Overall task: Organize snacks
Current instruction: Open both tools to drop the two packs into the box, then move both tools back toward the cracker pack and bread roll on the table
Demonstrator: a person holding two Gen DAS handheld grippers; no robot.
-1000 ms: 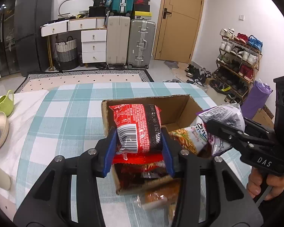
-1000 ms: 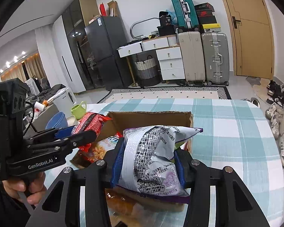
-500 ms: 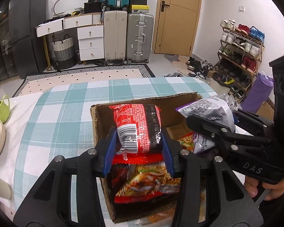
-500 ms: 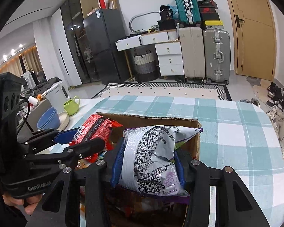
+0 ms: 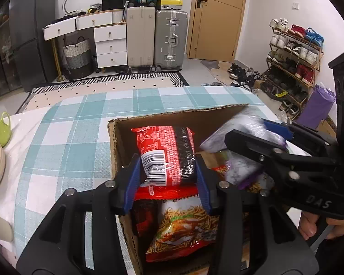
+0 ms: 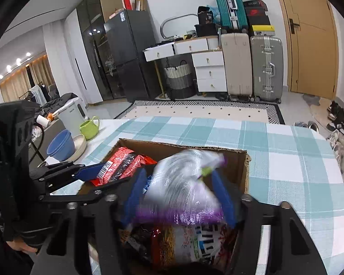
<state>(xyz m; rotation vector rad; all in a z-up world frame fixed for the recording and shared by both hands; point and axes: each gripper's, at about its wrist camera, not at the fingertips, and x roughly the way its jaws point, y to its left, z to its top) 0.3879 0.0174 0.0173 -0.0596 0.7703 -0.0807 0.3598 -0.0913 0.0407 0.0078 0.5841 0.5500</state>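
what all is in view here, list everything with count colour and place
open brown cardboard box: one, on the table
teal-and-white checked tablecloth: one, under the box
red noodle packet: one, between the left fingers, over the box
silvery-purple snack bag: one, blurred, between the right fingers
red fries-picture bag: one, lying in the box
lime green mug: one, table's far side
blue bowls: stacked, beside the mug
left gripper: black, blue pads, shut on the packet
right gripper: jaws opening
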